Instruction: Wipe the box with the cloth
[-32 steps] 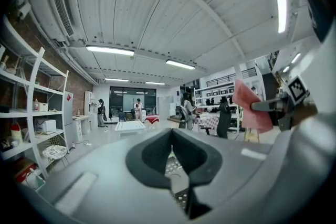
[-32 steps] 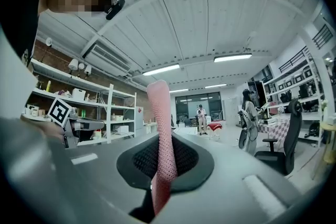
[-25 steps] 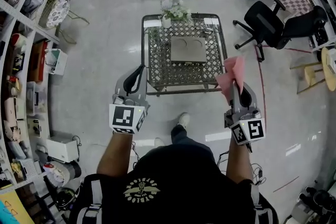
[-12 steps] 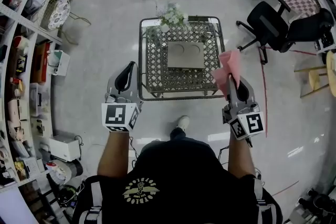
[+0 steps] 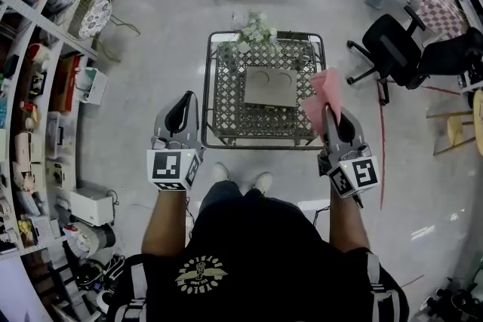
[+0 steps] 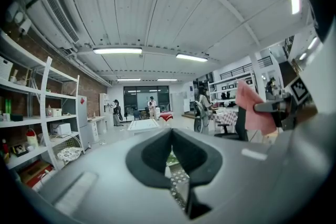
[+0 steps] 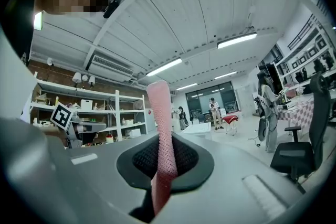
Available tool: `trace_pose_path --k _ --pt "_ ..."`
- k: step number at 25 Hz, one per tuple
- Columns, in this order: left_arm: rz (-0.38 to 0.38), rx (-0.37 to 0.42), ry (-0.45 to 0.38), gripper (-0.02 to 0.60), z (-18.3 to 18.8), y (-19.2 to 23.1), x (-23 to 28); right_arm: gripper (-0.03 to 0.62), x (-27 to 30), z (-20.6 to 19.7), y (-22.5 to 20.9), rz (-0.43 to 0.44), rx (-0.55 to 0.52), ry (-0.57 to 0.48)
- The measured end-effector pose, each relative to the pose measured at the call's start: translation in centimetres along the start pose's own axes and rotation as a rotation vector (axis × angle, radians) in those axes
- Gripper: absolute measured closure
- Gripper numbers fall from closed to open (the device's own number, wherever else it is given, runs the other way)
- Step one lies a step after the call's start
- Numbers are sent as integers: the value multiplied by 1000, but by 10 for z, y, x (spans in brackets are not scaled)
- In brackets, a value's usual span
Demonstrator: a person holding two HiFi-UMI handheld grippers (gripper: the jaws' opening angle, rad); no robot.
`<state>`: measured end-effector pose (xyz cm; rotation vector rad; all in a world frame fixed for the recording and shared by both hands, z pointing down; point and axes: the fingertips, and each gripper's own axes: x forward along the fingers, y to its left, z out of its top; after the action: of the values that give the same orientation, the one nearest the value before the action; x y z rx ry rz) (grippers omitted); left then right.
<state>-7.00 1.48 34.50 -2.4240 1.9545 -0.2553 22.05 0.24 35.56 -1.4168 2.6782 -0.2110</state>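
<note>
A big workshop room with a pale, glossy floor: open shelves [image 5: 38, 87] run along the left of the bench [image 5: 226, 98], an office chair [image 5: 396, 49] stands off its right side, and a small bunch of flowers [image 5: 256, 30] sits at its far edge. The bench is a low metal frame with a lattice top, and the person stands at its near side.

The box [image 5: 269, 87] lies flat near the middle of the bench, a little toward the right. It is grey and shallow, with two round impressions in its lid. It looks stiff and fairly light, so a firm wipe could well push it across the lattice. Steadying it at a side edge would probably help.

The cloth [image 5: 326, 93] is pink and is not touching the box. It is held up in the air over the near right corner of the bench. The right gripper [image 5: 332, 121] pinches it low down. In the right gripper view a folded strip with a fine waffle weave stands up from between the jaws, and most of the fabric is loose above them. It looks soft, limp and very light. It should drape over the lid readily, but it could bunch up or slip out if dragged hard, so a deep hold with a broad free flap seems best.

The left gripper [image 5: 183, 108] hangs over the floor just off the near left corner of the bench, with its jaws pressed together on nothing. No wiping is under way yet.
</note>
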Motion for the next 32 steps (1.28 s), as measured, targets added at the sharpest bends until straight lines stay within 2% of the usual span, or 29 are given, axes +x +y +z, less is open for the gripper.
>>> trace_pose_path --k 6,16,26,32 --pt "-29 15 -15 581 7 11 3 577 3 -1 9 -34 -1 -6" --pt "-113 12 -24 581 13 22 57 577 33 5 -6 -108 -1 5" --pt "-195 -19 -52 581 15 81 119 577 100 10 10 -190 -32 8" --pt "-267 -64 -51 581 2 115 151 577 139 15 28 -246 -81 31"
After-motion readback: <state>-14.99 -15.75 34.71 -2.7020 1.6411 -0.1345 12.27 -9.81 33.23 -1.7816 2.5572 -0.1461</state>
